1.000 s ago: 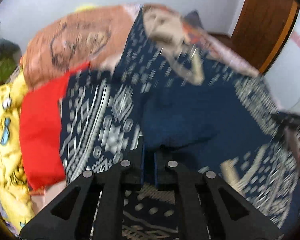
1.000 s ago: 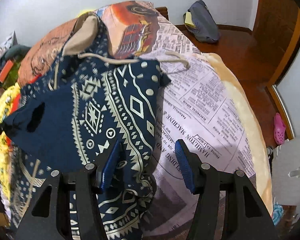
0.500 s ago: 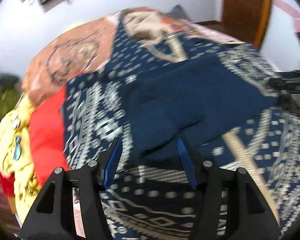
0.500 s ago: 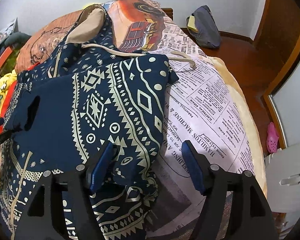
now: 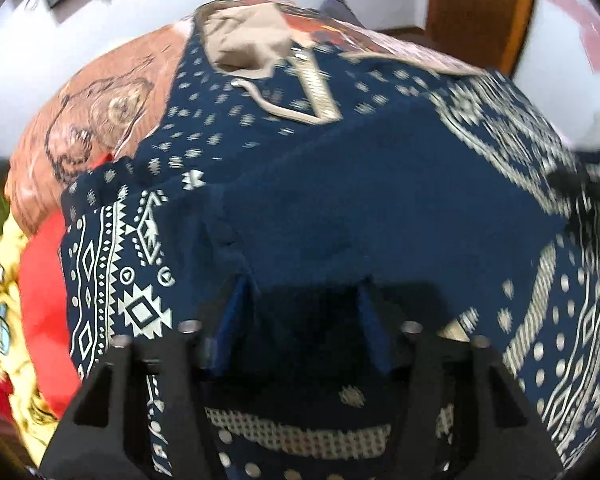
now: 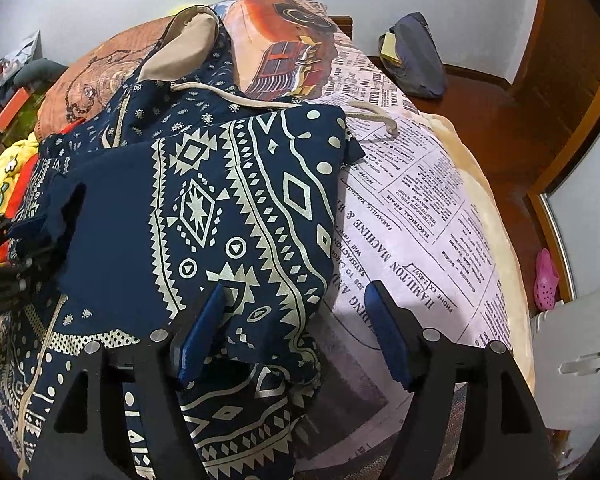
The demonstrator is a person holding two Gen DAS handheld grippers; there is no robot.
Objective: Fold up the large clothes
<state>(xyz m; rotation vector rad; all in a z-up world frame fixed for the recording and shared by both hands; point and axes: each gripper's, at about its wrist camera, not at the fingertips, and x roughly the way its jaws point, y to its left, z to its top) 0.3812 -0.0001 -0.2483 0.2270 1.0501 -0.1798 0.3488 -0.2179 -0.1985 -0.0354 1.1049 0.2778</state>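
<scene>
Hovering over folded sleeve [image 5: 380,216] of hoodie [image 6: 228,216], left gripper [image 5: 304,316] nearer, pads apart; right gripper [image 6: 296,320] likewise apart, straddling hoodie's right edge.

I'm in a bedroom at home: a bed [image 6: 452,216] with a newspaper-print blanket, wooden door [image 6: 572,40] to its right, pink clog [image 6: 546,280] on the floor beside it.

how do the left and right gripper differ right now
The left gripper sits over plain navy cloth of the hoodie; the right gripper straddles the hoodie's patterned edge, one finger over the newspaper-print blanket. Both are open, holding nothing.
</scene>
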